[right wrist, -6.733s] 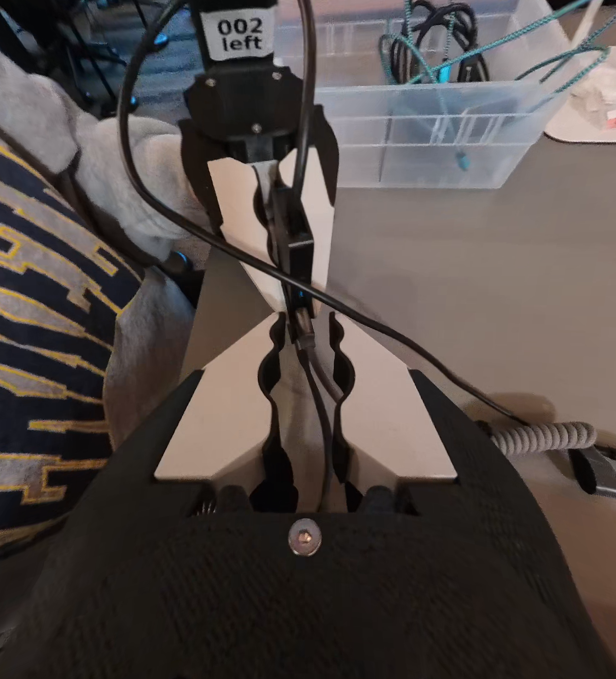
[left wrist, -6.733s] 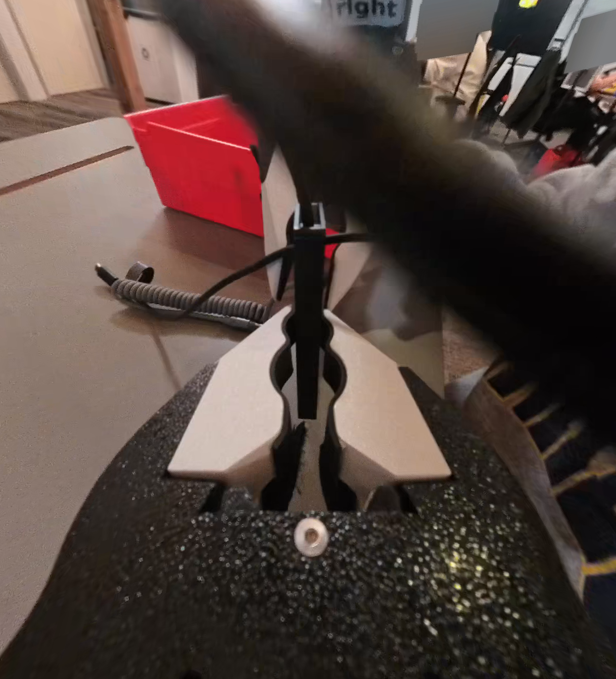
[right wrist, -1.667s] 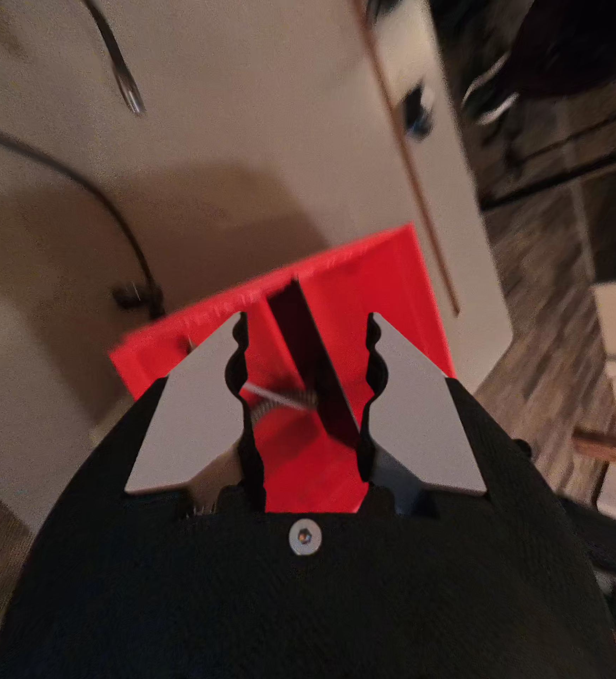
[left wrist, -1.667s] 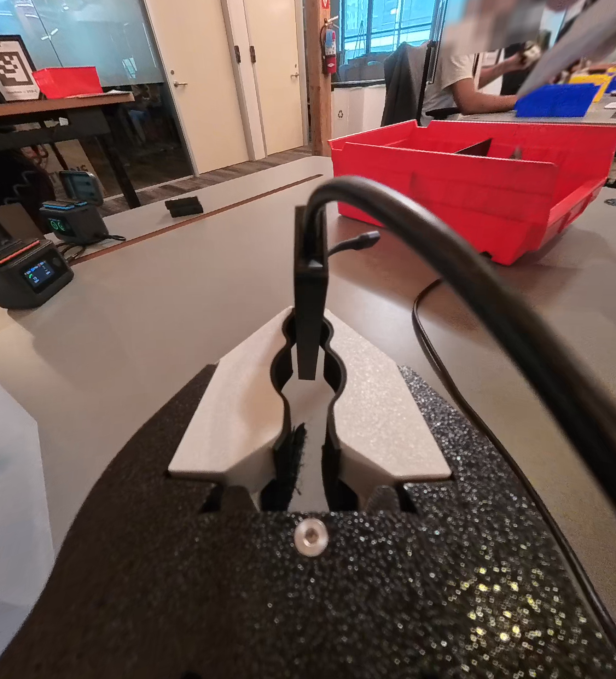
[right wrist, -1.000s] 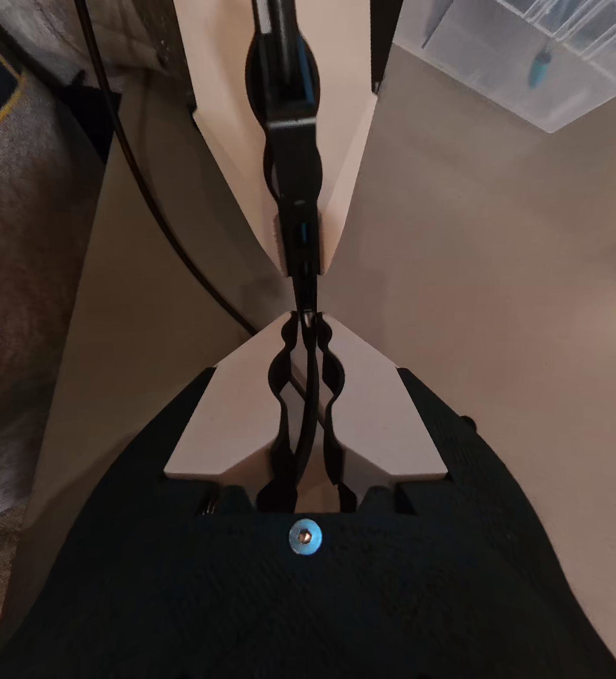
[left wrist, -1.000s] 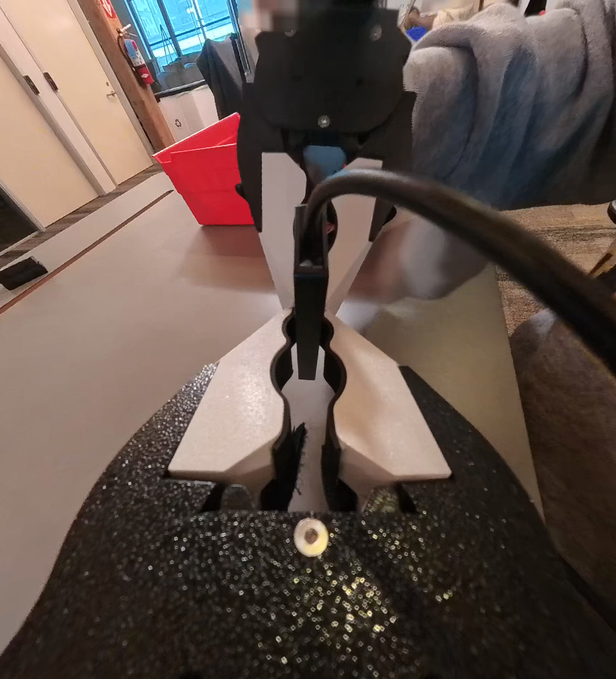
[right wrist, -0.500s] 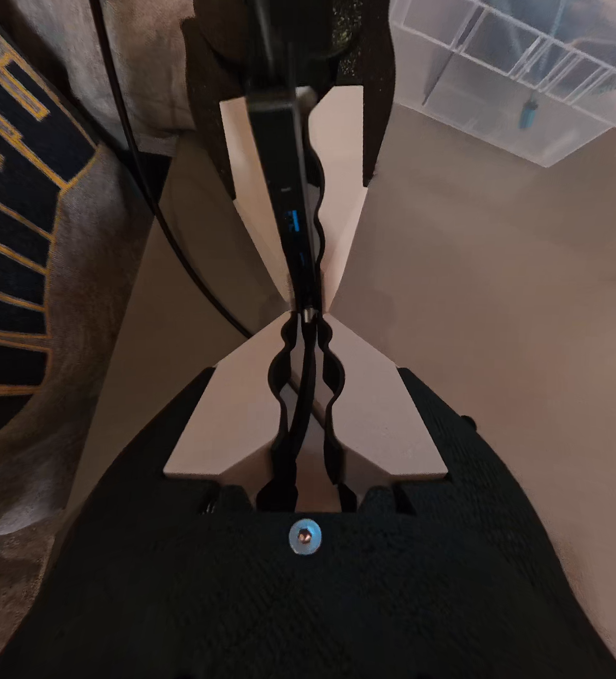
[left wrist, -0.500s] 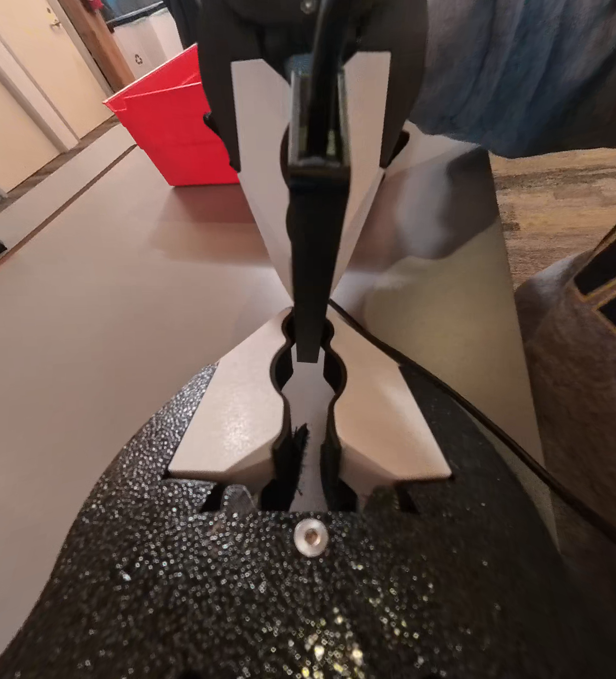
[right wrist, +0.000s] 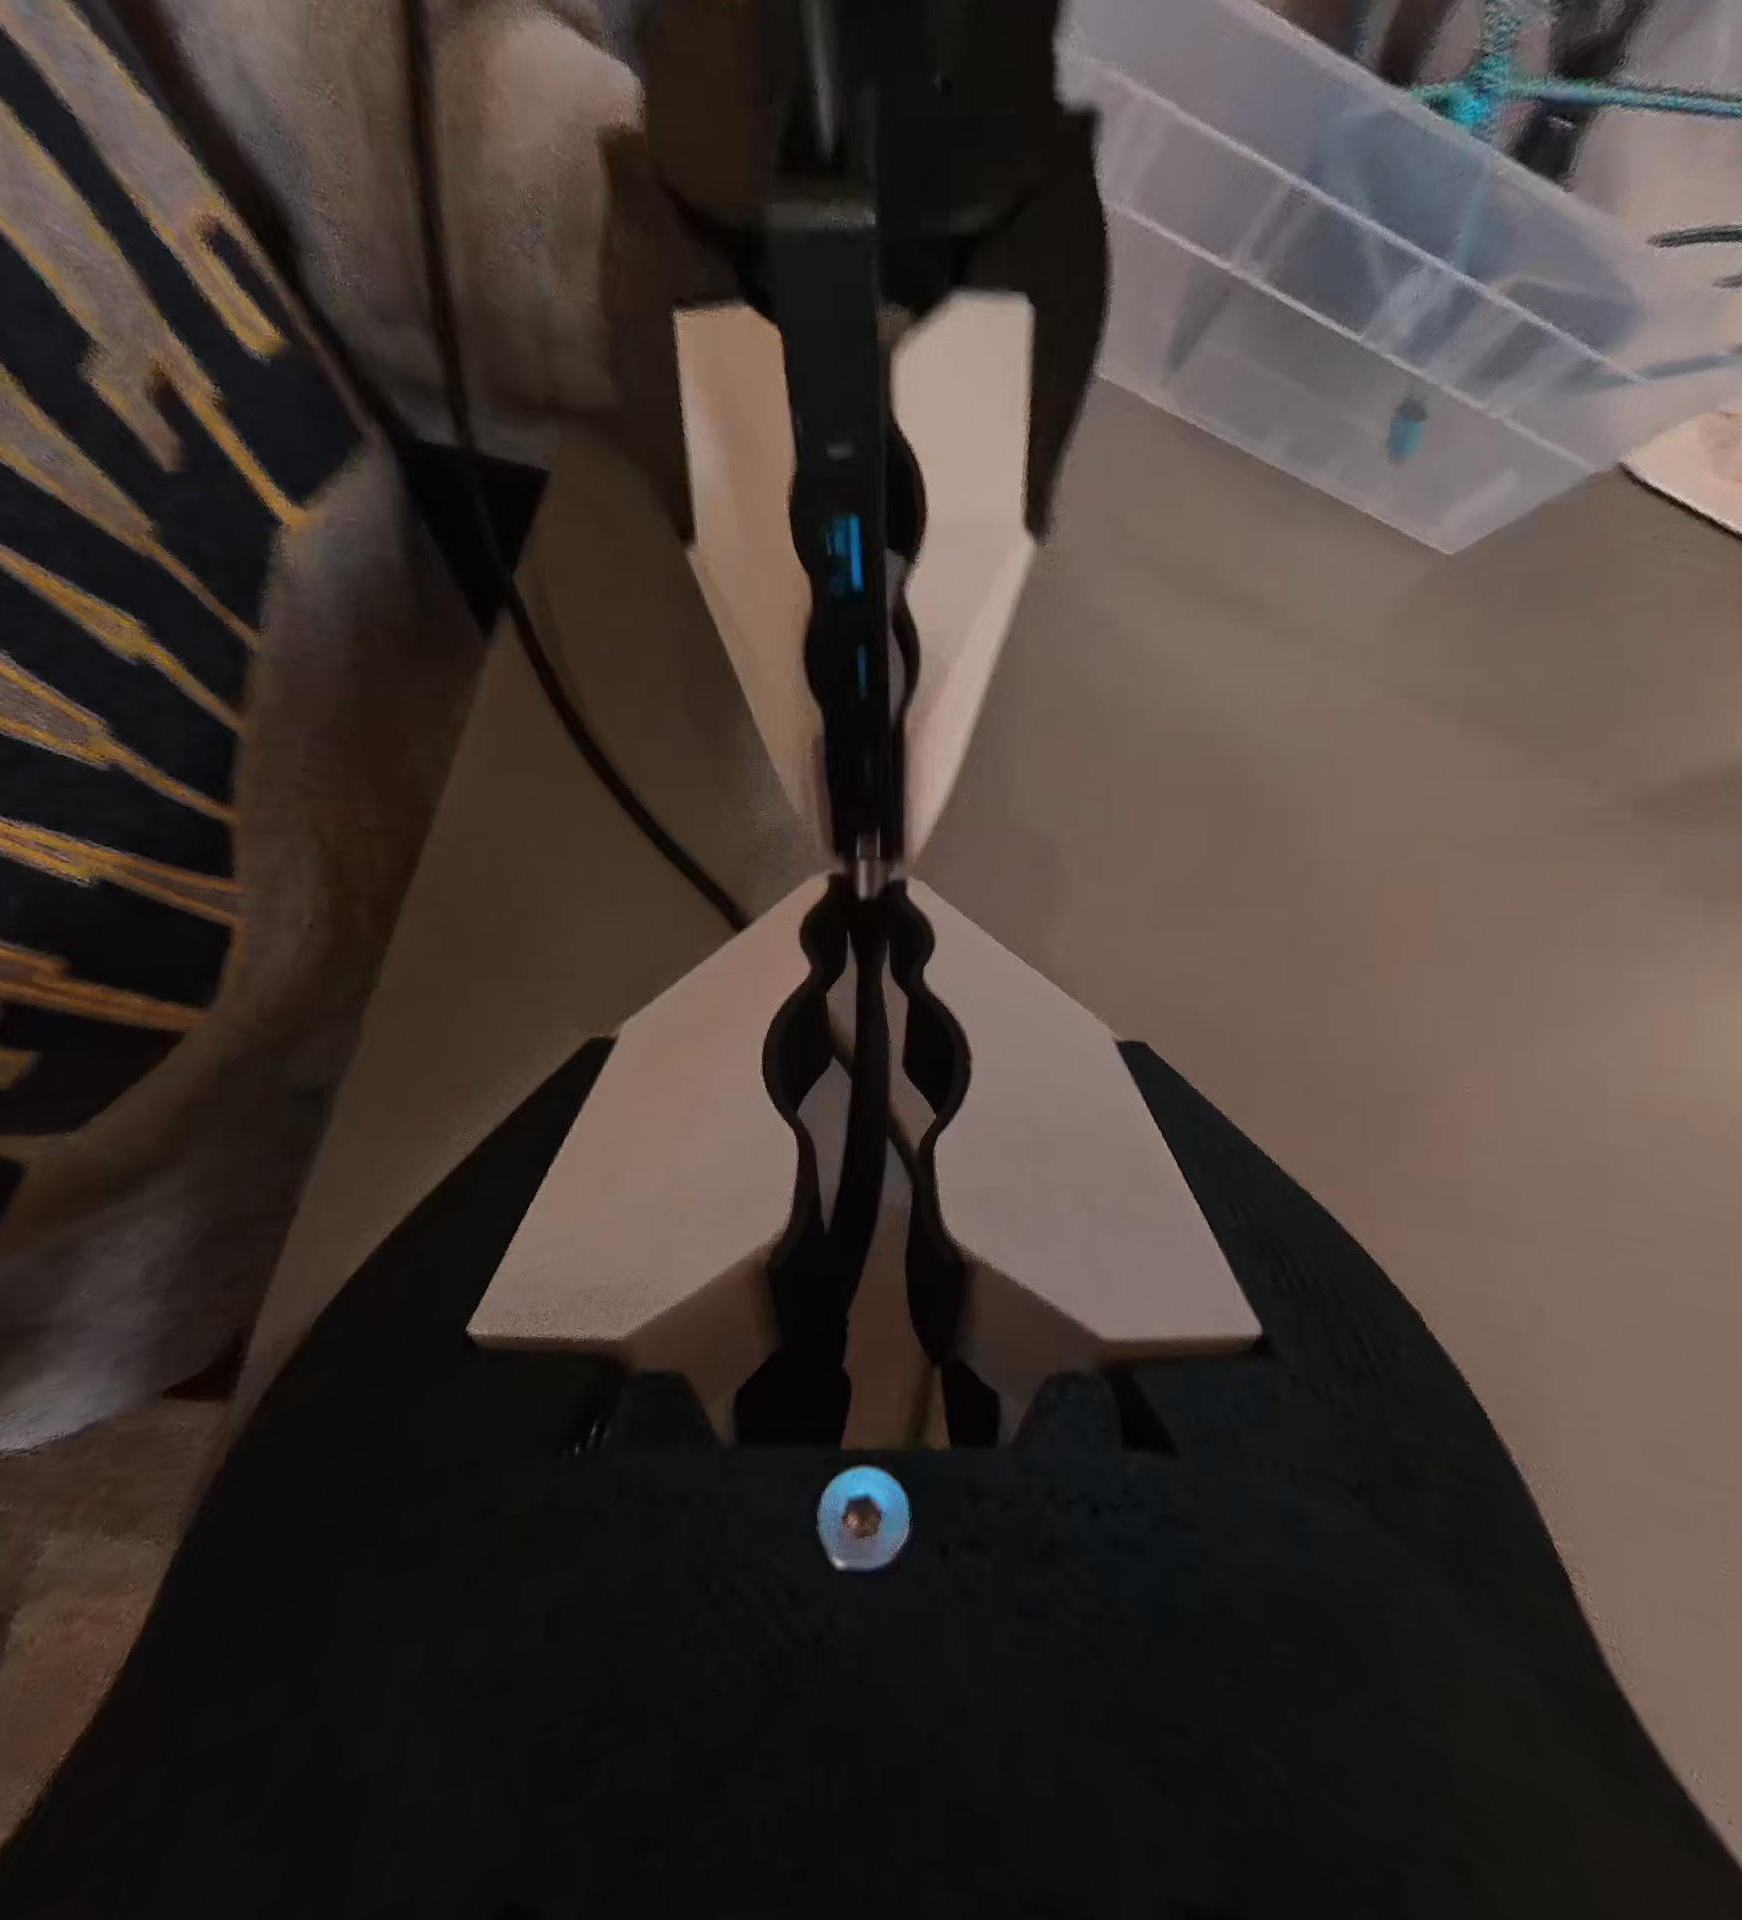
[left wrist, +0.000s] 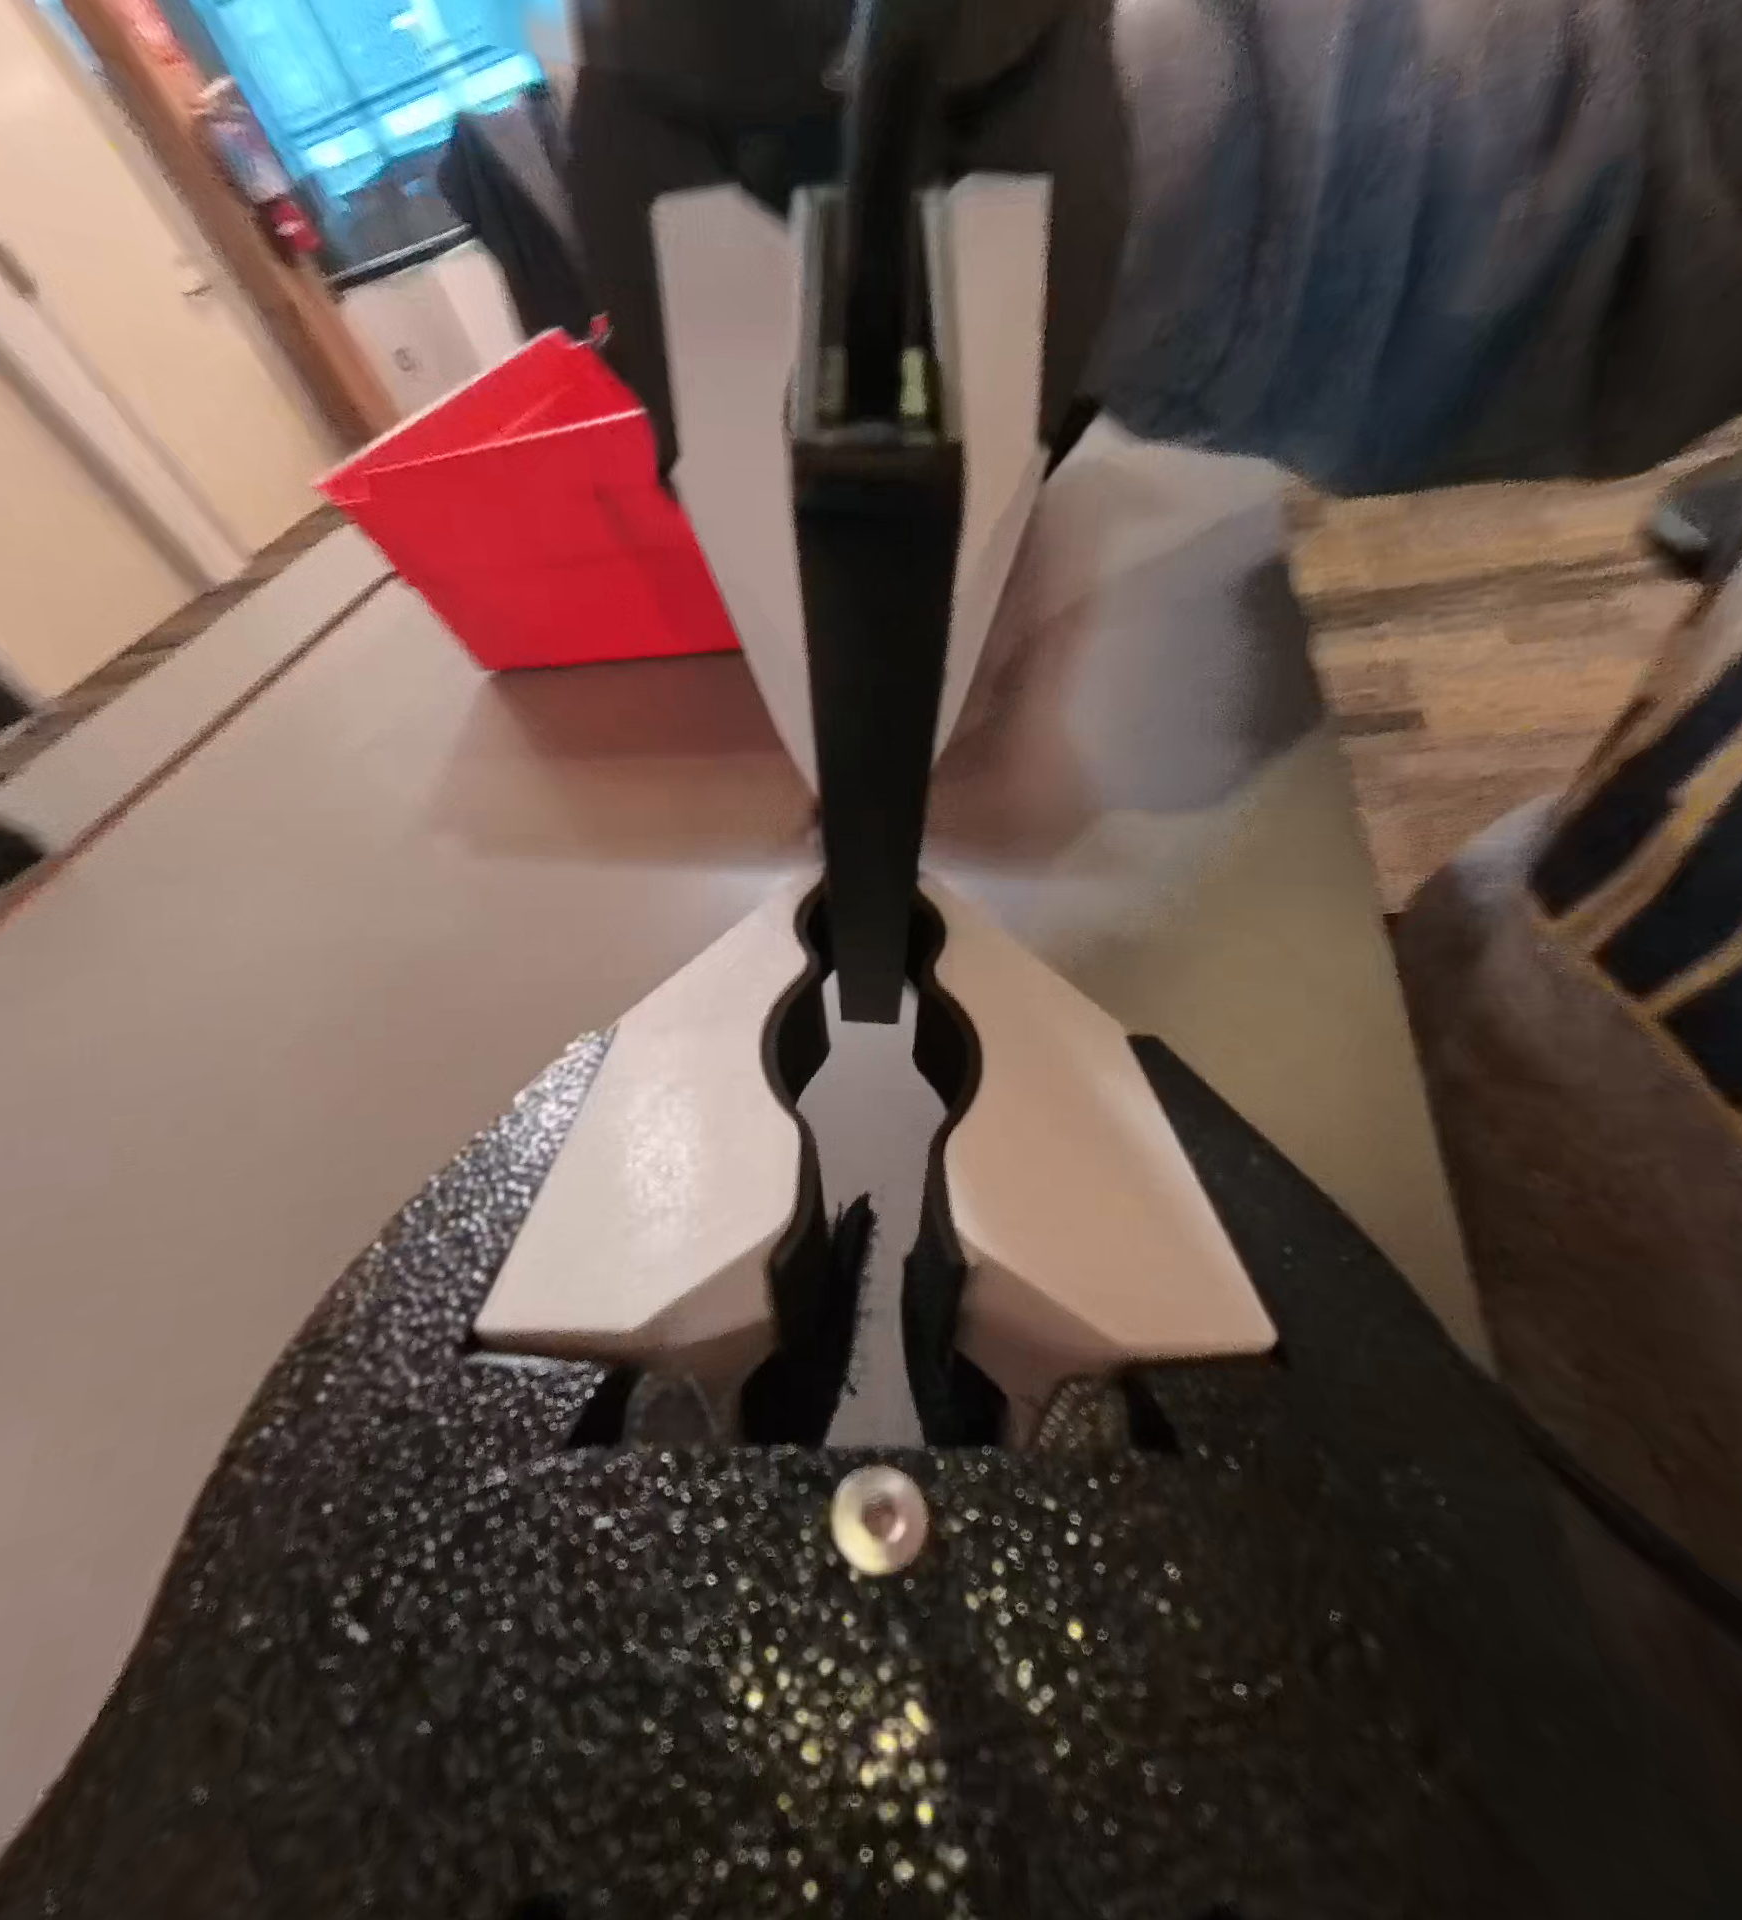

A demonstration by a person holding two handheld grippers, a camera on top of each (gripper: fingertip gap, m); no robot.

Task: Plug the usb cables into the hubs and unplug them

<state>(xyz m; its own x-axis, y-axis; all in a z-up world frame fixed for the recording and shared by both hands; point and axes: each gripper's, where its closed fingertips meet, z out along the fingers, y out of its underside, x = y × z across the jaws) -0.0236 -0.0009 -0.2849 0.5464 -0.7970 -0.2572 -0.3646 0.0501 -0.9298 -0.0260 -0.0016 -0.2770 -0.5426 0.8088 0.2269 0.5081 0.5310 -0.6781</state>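
Both grippers are clenched, my left (left wrist: 872, 914) on the hub (left wrist: 872, 665) and my right (right wrist: 869, 883) on the cable (right wrist: 862, 1091), its plug (right wrist: 869, 871) apparently at the hub's port, so I judge unplugging remains.

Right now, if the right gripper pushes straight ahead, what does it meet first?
The right gripper, shut on the USB plug, would drive it into the hub directly ahead, with the left gripper holding that hub. Depth is blurred; the plug may already touch.
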